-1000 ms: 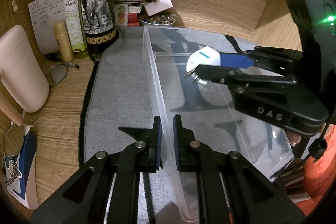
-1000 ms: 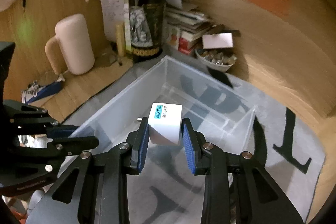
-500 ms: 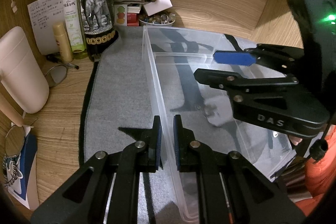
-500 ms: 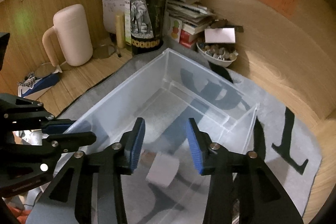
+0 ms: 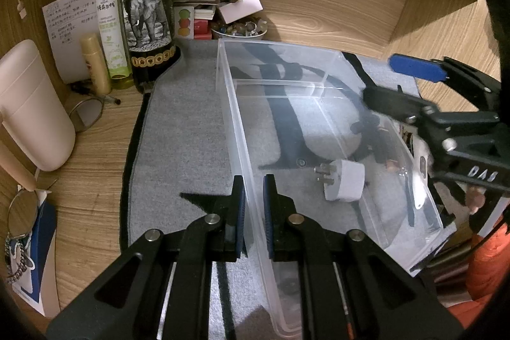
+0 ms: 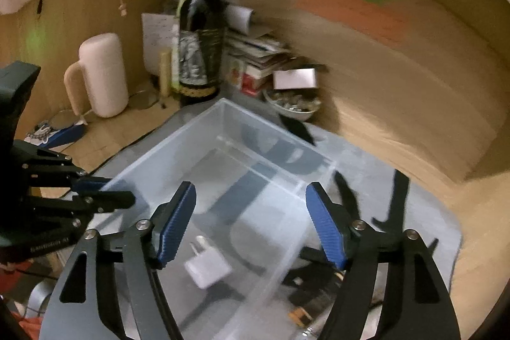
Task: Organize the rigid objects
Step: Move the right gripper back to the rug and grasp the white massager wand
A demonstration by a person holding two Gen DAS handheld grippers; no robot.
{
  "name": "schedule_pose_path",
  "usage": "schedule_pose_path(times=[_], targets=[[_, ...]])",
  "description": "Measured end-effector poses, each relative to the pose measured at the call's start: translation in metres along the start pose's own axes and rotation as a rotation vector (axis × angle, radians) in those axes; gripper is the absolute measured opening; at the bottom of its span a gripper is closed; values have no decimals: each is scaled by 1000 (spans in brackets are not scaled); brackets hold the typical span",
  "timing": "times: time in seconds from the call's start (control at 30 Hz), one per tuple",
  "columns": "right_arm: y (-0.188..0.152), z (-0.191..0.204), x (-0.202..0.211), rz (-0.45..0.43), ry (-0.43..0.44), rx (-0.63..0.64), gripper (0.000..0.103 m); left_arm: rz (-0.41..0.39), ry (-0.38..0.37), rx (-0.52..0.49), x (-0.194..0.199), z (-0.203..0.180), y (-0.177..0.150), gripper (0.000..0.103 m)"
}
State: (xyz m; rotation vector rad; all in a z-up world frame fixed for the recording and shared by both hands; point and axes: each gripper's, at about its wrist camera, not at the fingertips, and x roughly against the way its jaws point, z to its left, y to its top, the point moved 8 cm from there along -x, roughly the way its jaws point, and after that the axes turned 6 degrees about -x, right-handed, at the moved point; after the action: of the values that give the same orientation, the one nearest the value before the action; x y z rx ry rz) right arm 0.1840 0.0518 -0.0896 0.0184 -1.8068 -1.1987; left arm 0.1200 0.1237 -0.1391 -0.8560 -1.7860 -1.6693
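Observation:
A clear plastic bin (image 5: 229, 104) with a divider stands on a grey mat (image 5: 185, 129). My left gripper (image 5: 253, 206) is shut on the bin's left wall, one finger on each side. A white plug adapter (image 5: 346, 184) lies on its side on the bin floor; it also shows in the right wrist view (image 6: 207, 270). My right gripper (image 6: 251, 228) is wide open and empty, above the bin (image 6: 178, 148) and over its right side. It also shows at the right of the left wrist view (image 5: 411, 88).
A dark wine bottle (image 5: 148, 8), a green spray bottle (image 5: 111, 21), a small yellow tube (image 5: 94, 62), papers and a bowl of small items (image 5: 240, 29) stand at the back. A pale pink jug (image 5: 30, 104) stands left. Small dark objects (image 6: 306, 292) lie right of the bin.
My right gripper opened and dropped the white adapter, which now lies on the bin floor. The gripper then opened wider and drew back to the right. The left gripper stayed put.

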Motion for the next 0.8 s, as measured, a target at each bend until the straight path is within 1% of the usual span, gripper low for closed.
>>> schedule_pose_path(times=[0.1,0.13,0.17,0.33,0.4,0.43,0.6,0.67,0.8], targets=[[-3,-17,10,-12,-24,-33,72,1,5,-4,0,0,0,10],[-5,-23,13,-13,-29,-47,76,1,6,-4,1,0,0,10],[-7,-28,16,-16,-37,-60,78,1,6,-3,1,0,0,10],[-26,-57,26,-2,-102,-108,78,0,8,-5,1,0,0,10],[-37,-73,32,5,-149,-126,78,1,10,-8,2,0,0,10],[-44,-82,37,11,-178,-138,78,2,12,-9,2,-1,0,10],[-78,-123,50,57,-259,-228,78,4,19,-18,2,-3,0,10],[-94,-134,52,79,-273,-269,78,5,19,-17,2,-3,0,10],[-129,-148,43,145,-269,-351,78,8,20,-16,2,-4,0,10]])
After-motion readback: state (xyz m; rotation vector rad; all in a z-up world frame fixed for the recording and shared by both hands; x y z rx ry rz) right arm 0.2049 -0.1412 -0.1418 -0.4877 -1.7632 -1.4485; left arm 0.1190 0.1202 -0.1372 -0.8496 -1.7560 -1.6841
